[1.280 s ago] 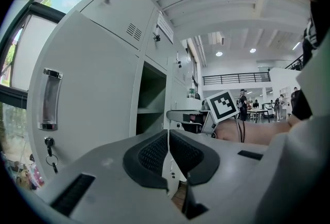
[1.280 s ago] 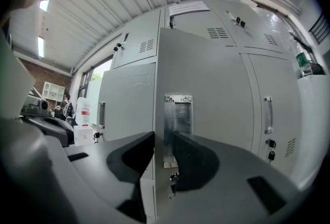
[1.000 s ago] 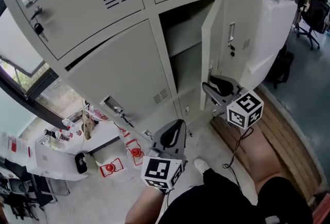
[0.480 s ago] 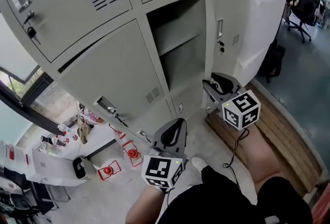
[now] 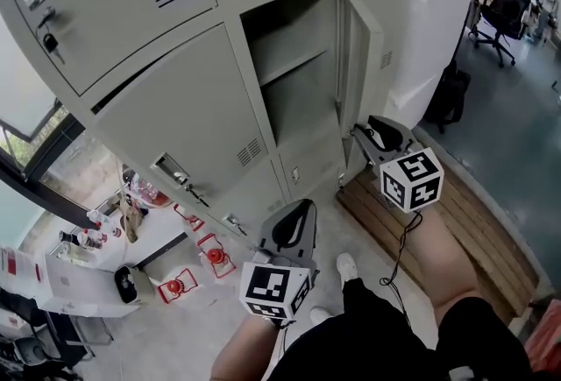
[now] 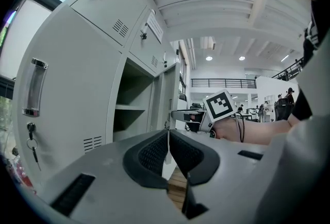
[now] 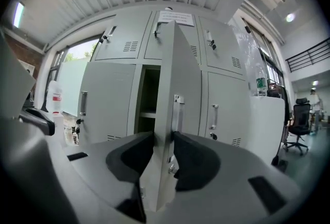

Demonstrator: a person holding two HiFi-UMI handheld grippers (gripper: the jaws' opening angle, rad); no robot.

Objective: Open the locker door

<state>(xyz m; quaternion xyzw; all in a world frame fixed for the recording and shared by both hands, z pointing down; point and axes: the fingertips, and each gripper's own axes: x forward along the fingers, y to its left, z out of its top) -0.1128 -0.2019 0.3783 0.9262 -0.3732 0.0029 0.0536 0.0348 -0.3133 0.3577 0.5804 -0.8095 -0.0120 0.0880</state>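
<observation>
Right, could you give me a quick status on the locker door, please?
Left gripper shut, empty. Right gripper closing on the locker door edge. Door wide open, shelf showing. Nothing seen blocking it.

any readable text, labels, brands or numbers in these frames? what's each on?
No text here is legible.
Paper notice on the upper lockers: print too small to read.
Bottle label: green, blurred, unreadable.
Marker cubes: coded square patterns, no words.

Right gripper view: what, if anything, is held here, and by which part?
The right gripper, jaws closing, pinches the open locker door by its free vertical edge, below the handle. The left gripper is shut on nothing.
</observation>
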